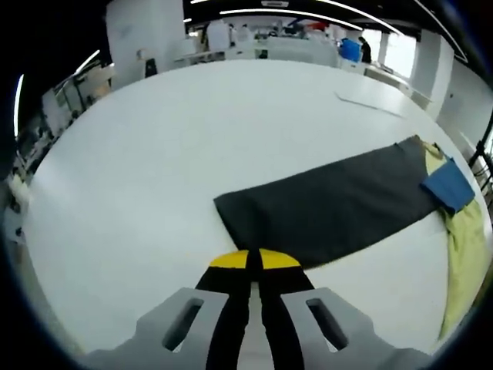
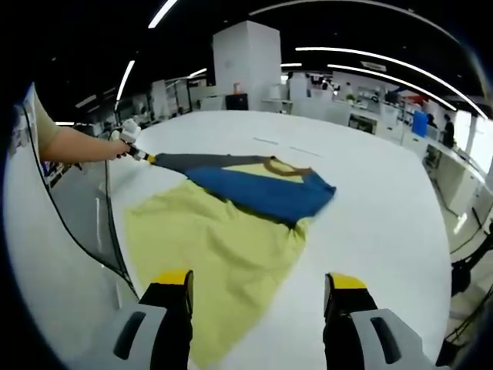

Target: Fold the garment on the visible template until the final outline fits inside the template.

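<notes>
The garment lies flat on the white table (image 2: 385, 216). It has a yellow body (image 2: 216, 247), a blue panel (image 2: 262, 193) and a long dark grey part (image 1: 331, 204). My left gripper (image 1: 254, 260) is shut at the near edge of the dark grey part, which tapers to its yellow tips. The right gripper view shows that left gripper (image 2: 142, 156) held by a person's hand (image 2: 115, 142) at the dark part's stretched end. My right gripper (image 2: 260, 281) stands open over the yellow hem, with one jaw above the cloth, the other above bare table and nothing between them.
A faint, thin rectangular outline (image 1: 368, 102) lies on the table beyond the garment. The table's edge (image 2: 108, 231) curves close on the left of the right gripper view. Desks, pillars and people stand in the room behind.
</notes>
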A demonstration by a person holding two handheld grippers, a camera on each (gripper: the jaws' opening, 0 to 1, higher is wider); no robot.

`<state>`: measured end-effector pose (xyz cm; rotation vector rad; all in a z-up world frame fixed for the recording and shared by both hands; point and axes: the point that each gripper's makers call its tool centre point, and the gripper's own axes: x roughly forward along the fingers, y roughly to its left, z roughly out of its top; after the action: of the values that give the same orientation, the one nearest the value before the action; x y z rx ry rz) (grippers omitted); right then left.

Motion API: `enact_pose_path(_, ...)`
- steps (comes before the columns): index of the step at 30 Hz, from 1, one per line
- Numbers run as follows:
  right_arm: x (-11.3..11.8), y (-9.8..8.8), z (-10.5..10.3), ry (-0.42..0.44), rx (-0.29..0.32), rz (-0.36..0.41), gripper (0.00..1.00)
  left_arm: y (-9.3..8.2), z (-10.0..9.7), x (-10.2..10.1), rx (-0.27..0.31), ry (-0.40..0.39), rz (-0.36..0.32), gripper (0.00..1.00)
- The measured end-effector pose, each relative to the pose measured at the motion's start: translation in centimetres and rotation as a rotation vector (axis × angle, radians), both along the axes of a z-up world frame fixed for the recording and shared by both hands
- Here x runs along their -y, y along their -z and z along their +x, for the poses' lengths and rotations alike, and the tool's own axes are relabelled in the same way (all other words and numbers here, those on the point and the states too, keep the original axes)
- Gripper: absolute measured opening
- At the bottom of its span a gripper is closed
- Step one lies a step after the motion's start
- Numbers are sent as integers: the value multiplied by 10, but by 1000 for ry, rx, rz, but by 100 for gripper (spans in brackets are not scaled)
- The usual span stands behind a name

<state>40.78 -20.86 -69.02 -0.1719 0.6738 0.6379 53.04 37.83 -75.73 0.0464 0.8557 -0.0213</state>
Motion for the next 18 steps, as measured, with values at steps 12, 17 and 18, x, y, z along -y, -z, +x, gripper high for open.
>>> enact_pose_path(12,4,1,-2,4,-1,0,67,-6,12,-15,6,-13,14,0)
enact_pose_path(17,4,2,-2,5,-4,5,67,-13,24,-19,32,1,9,0)
enact_pose_path(18,4,2,-2,4,-4,6,67,-13,25,-18,34,2,9,0)
